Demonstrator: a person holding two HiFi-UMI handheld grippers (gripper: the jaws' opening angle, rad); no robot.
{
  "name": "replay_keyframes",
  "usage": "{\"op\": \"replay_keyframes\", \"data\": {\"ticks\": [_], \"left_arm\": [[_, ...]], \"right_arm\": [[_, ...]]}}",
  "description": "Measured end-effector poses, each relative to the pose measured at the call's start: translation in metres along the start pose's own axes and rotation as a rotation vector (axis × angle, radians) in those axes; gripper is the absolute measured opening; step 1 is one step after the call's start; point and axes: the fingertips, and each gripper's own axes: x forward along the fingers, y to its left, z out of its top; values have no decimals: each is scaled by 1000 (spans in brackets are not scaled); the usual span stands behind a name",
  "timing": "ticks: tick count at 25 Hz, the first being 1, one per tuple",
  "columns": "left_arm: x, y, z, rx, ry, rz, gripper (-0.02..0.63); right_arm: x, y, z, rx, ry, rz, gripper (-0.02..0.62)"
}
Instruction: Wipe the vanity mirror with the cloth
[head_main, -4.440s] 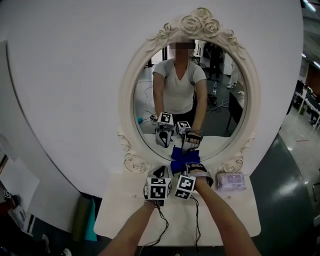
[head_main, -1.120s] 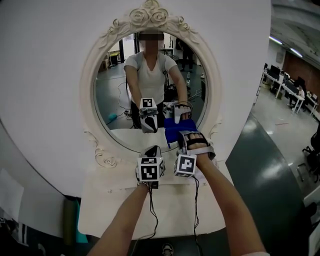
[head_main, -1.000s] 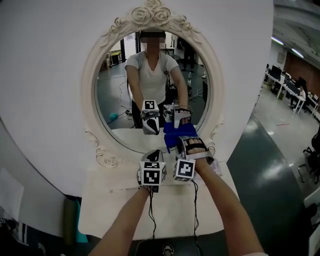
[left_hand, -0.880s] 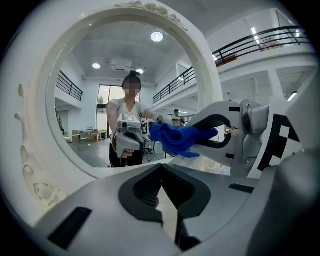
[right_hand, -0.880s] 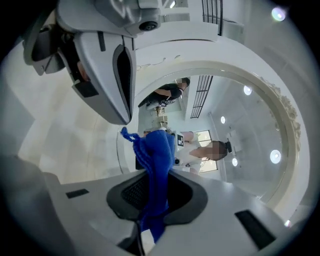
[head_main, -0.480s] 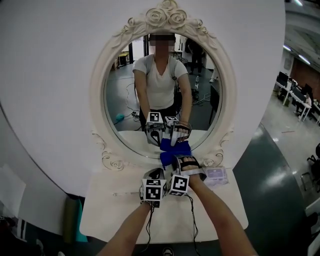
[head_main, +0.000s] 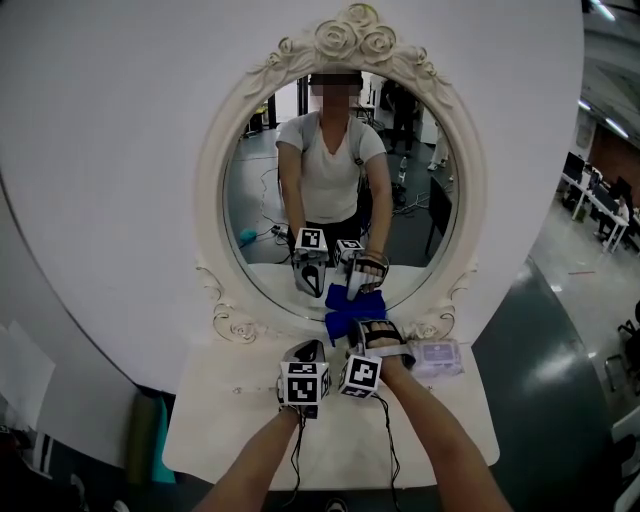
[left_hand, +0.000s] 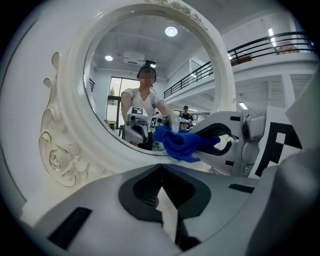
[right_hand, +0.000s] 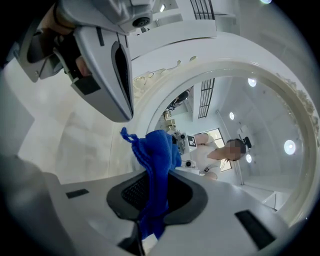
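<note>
Cloth: blue, bunched in crumpled folds; clamped in right gripper, at lower edge of mirror. Mirror: oval, white carved frame, roses on top. Left gripper: jaws closed together, empty, just beside the right.

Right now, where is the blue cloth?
The blue cloth is centre-frame in the head view, clamped in the right gripper at the lower edge of the vanity mirror.
</note>
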Motion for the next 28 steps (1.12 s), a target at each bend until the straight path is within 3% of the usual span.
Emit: {"op": "replay_keyframes", "data": {"ticks": [8, 12, 18, 23, 25, 28], "left_arm": [[-13, 5, 26, -20, -60, -16, 5], [-31, 10, 55, -48, -134, -40, 4], [-83, 12, 92, -153, -240, -73, 3], [-130, 10, 92, -132, -299, -36, 4], [-145, 13, 83, -137, -312, -14, 5], [-166, 13, 68, -133, -331, 12, 5]], "right_arm": [[-14, -16, 3, 46, -14, -43, 66], [-34, -39, 2, 152, -37, -88, 66], [-93, -84, -3, 577, -153, -166, 66], [-160, -100, -5, 1005, -293, -203, 66], [-182, -91, -8, 1118, -308, -217, 66], [-205, -65, -9, 1200, -298, -220, 66]]}}
